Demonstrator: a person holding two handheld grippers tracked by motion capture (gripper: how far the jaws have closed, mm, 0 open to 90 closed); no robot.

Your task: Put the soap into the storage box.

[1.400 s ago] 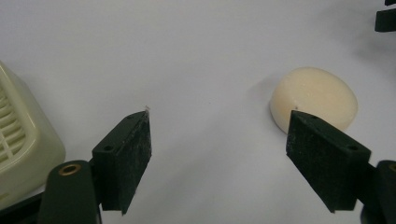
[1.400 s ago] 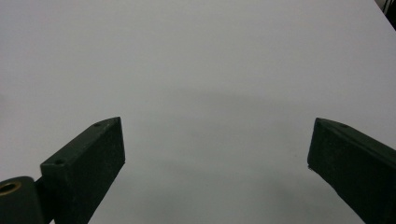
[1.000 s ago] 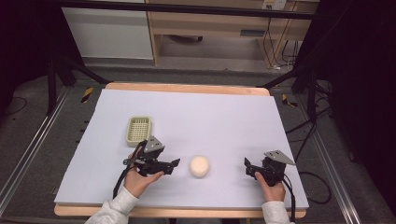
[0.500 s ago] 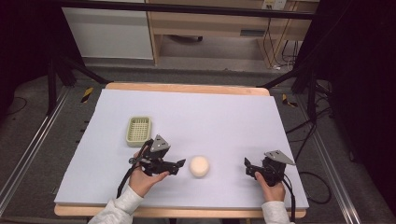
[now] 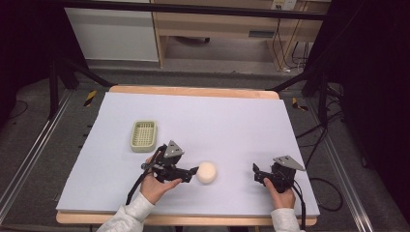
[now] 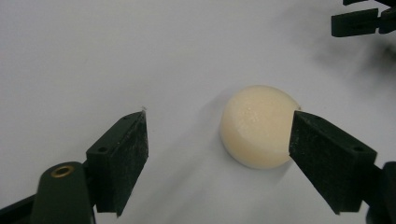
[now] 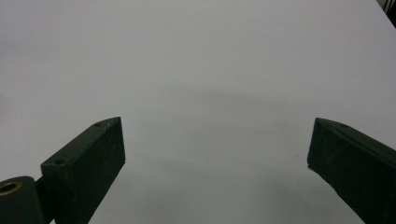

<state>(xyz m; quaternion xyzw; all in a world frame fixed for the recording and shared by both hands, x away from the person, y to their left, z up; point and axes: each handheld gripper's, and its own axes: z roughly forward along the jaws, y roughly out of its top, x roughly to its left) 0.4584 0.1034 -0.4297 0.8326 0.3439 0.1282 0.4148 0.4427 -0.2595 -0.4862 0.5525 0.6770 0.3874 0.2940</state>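
We see the left gripper [image 6: 217,140] fingers spread around the cream ball [image 6: 258,125] on the tabletop [image 5: 232,121], one finger touching it. Right gripper [image 7: 217,154] fingers spread, nothing between. Green basket [image 5: 143,136] well apart.

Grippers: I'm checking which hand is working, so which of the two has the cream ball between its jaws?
The left gripper: its open jaws flank the cream ball.
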